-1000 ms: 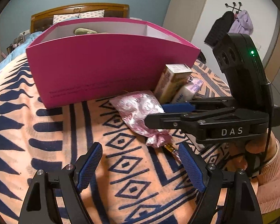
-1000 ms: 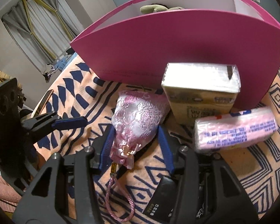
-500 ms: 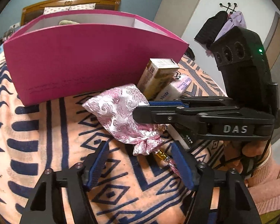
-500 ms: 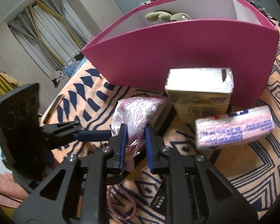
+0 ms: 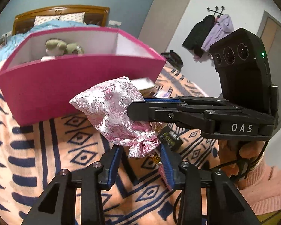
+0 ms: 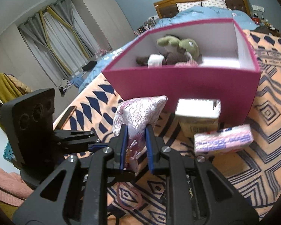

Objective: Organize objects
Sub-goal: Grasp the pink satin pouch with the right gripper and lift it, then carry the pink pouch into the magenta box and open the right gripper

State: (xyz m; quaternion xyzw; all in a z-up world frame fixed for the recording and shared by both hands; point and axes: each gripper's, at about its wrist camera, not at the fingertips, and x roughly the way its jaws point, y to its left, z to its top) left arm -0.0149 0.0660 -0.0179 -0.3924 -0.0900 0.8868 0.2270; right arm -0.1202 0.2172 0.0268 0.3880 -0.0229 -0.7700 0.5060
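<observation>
A pink brocade pouch (image 5: 110, 105) (image 6: 138, 112) hangs above the patterned blanket, in front of the magenta box (image 5: 65, 86) (image 6: 178, 82). My right gripper (image 6: 136, 129) is shut on the pouch's lower body; in the left wrist view it (image 5: 138, 106) reaches in from the right. My left gripper (image 5: 140, 150) sits just under the pouch. Its jaws are closing, with the tied neck and gold-beaded tassel between them, and a gap still shows at the left pad. From the right wrist view, the left gripper (image 6: 95, 140) comes in from the left.
A green plush toy (image 6: 178, 45) lies inside the box. A beige carton (image 6: 198, 120) and a pink tissue pack (image 6: 223, 140) rest on the blanket (image 5: 46, 159) right of the pouch. A small black item (image 5: 171, 137) lies below it. A hand in a pink sleeve (image 5: 262, 183) holds the right gripper.
The right gripper shut on the pouch and lifted it off the blanket. Both grippers rose, and the left jaws narrowed around the pouch's neck.
</observation>
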